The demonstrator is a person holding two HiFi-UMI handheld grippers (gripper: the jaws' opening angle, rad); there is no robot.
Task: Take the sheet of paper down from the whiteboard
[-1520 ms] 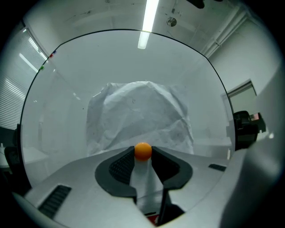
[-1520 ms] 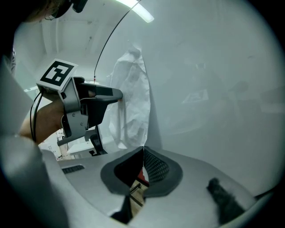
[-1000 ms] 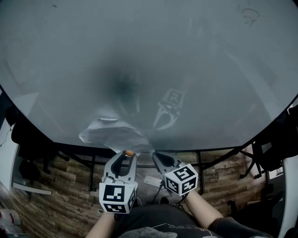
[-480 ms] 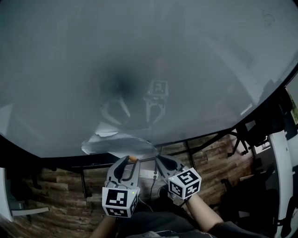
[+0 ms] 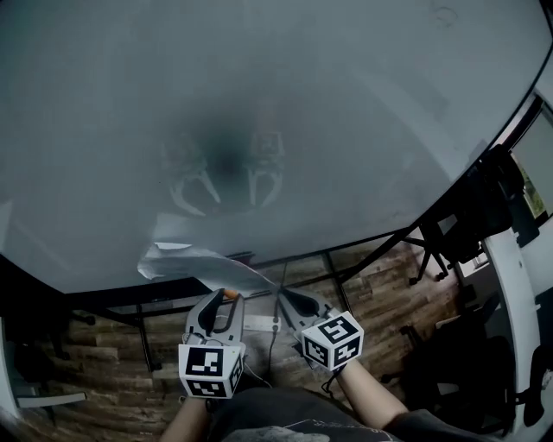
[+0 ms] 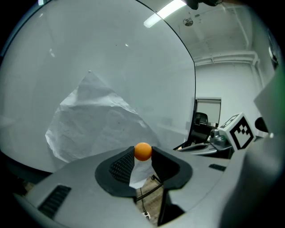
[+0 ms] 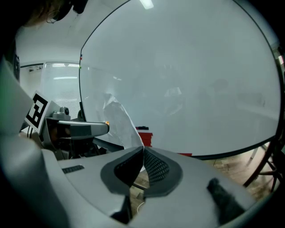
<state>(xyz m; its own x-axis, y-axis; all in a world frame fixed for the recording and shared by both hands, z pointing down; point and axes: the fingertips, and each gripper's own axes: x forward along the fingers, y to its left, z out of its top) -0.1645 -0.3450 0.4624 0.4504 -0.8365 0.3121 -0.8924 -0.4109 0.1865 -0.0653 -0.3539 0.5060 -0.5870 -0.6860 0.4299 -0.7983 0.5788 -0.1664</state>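
Whiteboard (image 5: 363, 112) top, apparently off-frame

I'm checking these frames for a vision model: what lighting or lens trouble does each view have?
Head view: fisheye bows the whiteboard edge, a dark patch sits mid-board, and its gloss mirrors the left gripper and right gripper faintly. Left gripper view: a strip light glares at the top; the orange ball and sheet of paper are sharp. Right gripper view: black vignette in the corners.
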